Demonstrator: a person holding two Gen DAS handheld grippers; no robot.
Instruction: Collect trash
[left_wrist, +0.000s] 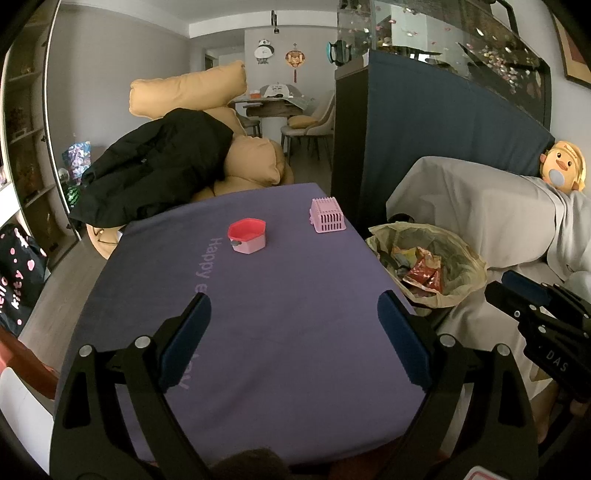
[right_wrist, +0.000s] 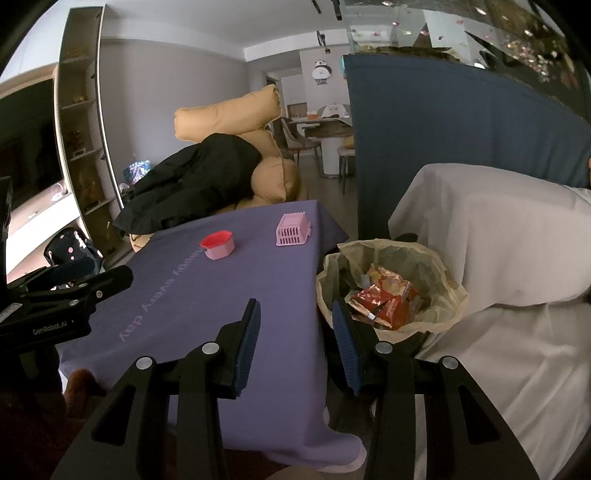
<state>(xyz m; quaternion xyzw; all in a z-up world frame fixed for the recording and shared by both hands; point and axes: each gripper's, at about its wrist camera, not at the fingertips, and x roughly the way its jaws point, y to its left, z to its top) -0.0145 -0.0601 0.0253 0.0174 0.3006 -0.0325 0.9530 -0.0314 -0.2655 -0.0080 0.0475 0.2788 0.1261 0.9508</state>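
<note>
Purple tablecloth (left_wrist: 295, 295) with pale lilac lettering lies ahead of the tool. Beyond sit a red-lidded pink box (left_wrist: 247, 235) and a pink slatted basket (left_wrist: 328, 215). Rightward, red and orange wrappers (right_wrist: 384, 299) fill a yellowish bag (right_wrist: 448, 291).

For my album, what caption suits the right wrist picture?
Open right tongs hover between the purple table and a bin of wrappers.
</note>
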